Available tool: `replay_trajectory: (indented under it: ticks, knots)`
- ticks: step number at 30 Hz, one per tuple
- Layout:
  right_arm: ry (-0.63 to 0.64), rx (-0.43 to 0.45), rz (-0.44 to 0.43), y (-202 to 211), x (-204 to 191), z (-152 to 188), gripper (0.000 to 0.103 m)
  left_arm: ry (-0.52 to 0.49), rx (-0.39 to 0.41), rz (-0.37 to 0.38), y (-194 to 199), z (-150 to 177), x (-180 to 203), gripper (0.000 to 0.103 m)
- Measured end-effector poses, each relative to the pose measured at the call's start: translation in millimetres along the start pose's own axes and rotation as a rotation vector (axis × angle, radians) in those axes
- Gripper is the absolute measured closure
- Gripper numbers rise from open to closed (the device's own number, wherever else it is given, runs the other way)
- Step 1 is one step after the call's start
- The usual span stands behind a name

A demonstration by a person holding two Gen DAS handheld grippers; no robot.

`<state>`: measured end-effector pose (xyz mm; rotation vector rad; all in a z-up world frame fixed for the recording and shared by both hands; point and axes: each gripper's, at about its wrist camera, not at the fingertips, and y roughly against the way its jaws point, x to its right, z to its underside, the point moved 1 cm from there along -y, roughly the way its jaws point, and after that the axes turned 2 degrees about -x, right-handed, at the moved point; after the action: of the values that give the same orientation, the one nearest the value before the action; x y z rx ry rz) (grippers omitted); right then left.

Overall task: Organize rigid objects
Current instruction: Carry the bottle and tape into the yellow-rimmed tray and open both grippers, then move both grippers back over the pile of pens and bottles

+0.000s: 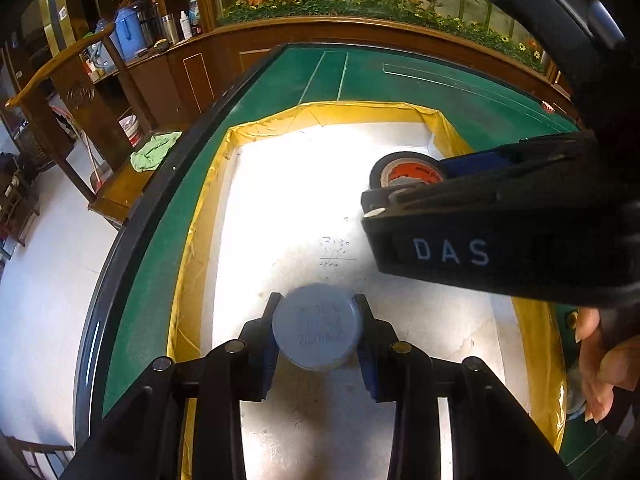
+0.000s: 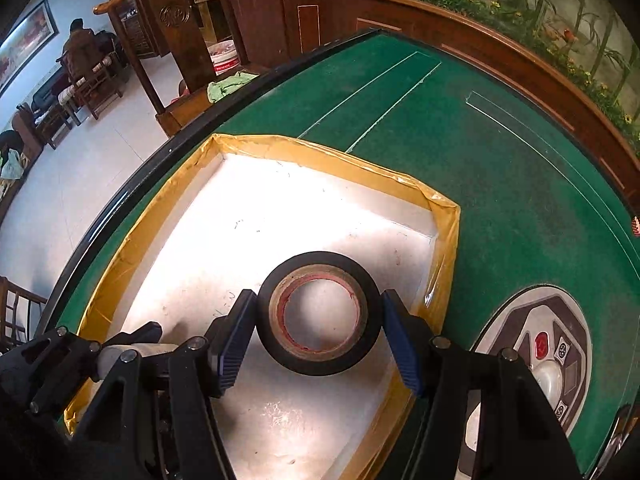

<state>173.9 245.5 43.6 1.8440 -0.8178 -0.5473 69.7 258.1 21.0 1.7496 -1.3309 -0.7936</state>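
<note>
Left gripper (image 1: 318, 330) clamps the grey cap (image 1: 318, 326) at its sides, low over the near end of the white tray (image 1: 280, 200). Right gripper (image 2: 320, 316) pinches the black tape roll (image 2: 318, 312) by its outer wall, near the tray's far right corner. Risks: both grippers crowd one tray, so they may collide; the roll could roll away on release.
</note>
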Motion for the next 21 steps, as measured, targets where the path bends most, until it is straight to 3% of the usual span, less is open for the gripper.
replay_trajectory:
  ticks: [5,11,21]
  knots:
    - [-0.004,0.002,0.002,4,3,3,0.041,0.0,0.021,-0.007,4,0,1,0.047]
    - [0.022,0.046,0.021,19,1,4,0.04,0.006,0.039,-0.01,10,0,1,0.039]
    - [0.089,0.168,0.085,67,-12,13,0.04,0.02,0.106,-0.021,36,4,-1,0.039]
